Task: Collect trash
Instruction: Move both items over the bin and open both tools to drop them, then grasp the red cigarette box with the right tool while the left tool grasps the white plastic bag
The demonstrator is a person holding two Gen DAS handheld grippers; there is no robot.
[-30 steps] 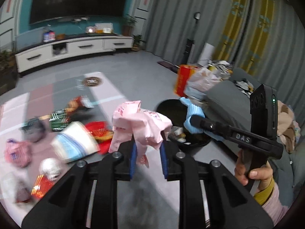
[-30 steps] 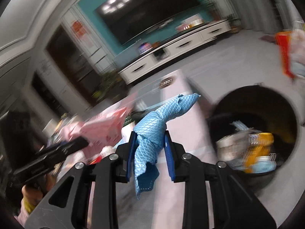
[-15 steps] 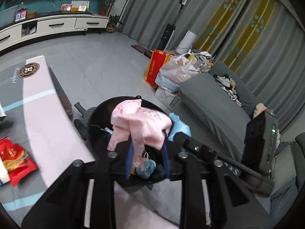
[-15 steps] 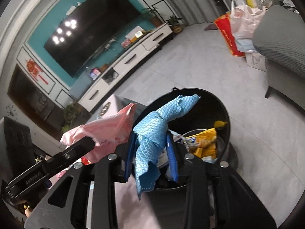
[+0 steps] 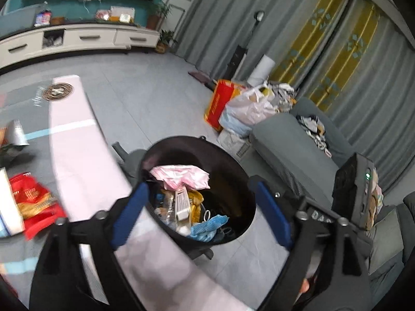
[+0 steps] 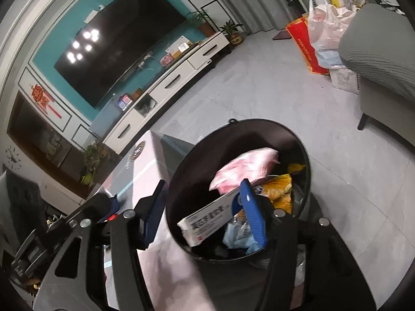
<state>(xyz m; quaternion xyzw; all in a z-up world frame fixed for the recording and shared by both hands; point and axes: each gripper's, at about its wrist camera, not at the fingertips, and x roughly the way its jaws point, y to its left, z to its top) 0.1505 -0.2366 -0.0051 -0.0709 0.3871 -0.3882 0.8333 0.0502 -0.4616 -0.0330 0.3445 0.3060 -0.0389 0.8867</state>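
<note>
The pink bag [image 5: 181, 177] and blue cloth [image 5: 208, 226] have left your jaws and now lie inside the black trash bin [image 5: 241, 181], beside the coffee table's [image 5: 77, 155] edge. Your left gripper [image 5: 199, 215] and right gripper [image 6: 201, 213] are both opening, nothing between their pads. A red packet [image 5: 33, 204] lies on the table.

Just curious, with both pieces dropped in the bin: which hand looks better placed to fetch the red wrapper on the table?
Probably the left. Its tool is empty, jaws opening above the black bin, and the red wrapper lies close by on the table in its view. The right tool, also empty and opening, shows no wrapper.
</note>
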